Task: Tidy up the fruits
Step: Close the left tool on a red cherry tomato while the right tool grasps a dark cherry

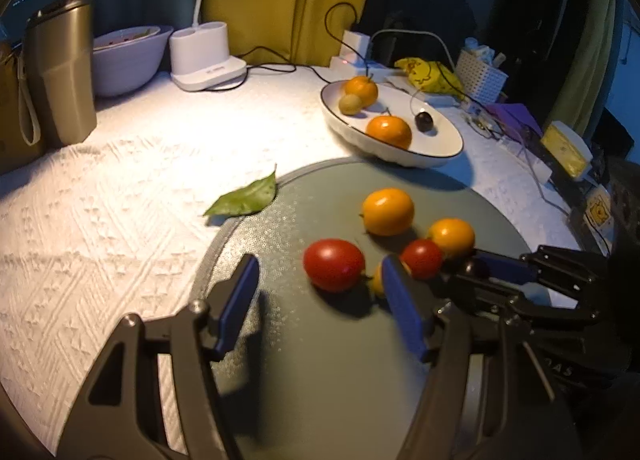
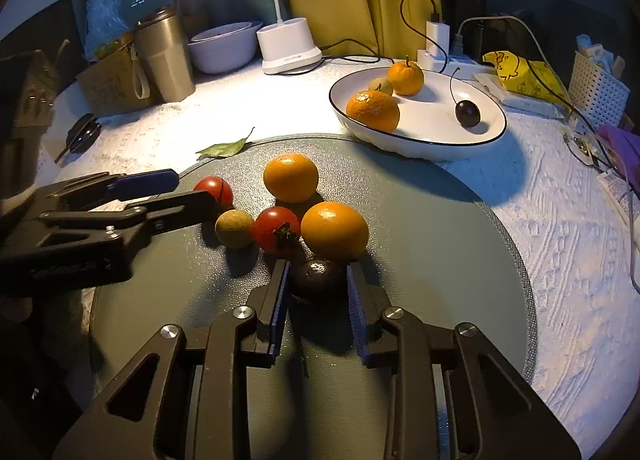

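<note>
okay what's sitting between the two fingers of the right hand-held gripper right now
A dark cherry on the grey mat, with the right hand-held gripper closed on it. The right wrist view shows this best; the left wrist view shows only a glimpse.

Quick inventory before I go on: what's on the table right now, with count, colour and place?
oranges on mat: 2, orange, grey mat
tomatoes: 2, red, mat
small round fruit: 1, yellow-green, mat
dark cherry: 1, between right pads
bowl: 1, white, behind mat; holds 2 oranges, 1 yellowish fruit, 1 dark cherry
leaf: 1, green, mat edge
tumbler: 1, metallic, far left
lamp base: 1, white, back
left gripper: open near a tomato
right gripper: shut on cherry
</note>
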Available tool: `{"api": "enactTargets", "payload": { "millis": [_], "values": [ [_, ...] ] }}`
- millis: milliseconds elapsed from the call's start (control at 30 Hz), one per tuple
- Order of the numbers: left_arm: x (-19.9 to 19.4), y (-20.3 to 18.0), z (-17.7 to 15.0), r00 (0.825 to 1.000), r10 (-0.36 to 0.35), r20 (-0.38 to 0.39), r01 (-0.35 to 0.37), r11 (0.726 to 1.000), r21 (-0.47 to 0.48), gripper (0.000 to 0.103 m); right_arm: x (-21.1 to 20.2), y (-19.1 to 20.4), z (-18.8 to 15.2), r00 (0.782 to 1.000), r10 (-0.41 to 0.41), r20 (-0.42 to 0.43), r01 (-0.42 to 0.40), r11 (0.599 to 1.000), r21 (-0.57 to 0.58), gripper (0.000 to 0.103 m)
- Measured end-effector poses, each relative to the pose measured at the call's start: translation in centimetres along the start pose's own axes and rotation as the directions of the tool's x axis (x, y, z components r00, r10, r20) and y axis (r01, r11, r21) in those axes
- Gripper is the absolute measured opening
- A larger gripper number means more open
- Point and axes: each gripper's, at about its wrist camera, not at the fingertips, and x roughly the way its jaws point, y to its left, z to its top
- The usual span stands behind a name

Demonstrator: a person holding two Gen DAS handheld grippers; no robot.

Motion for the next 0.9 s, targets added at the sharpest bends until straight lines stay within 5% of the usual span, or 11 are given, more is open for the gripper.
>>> {"api": "enactTargets", "payload": {
  "millis": [233,533,900],
  "values": [
    [0.8,-0.2,0.6,1.0,-0.016,-0.004,0.017,1.0,0.009,0.064,-0.5,-0.5,0.2,1.0,-0.008,0.012,0.008,1.0,0.006,0.03],
    [0.9,0.1,0.6,0.999,-0.042,-0.019,0.042,0.999,-0.01,0.036,-1.0,-1.2,0.4,0.999,-0.02,0.028,0.02,1.0,0.017,0.03],
    [-0.1,-0.2,1.3,0.998,-0.056,0.001,0.056,0.998,0.003,0.035,-1.7,-1.7,1.0,0.998,-0.032,0.049,0.031,0.999,0.017,0.03]
  ]
}}
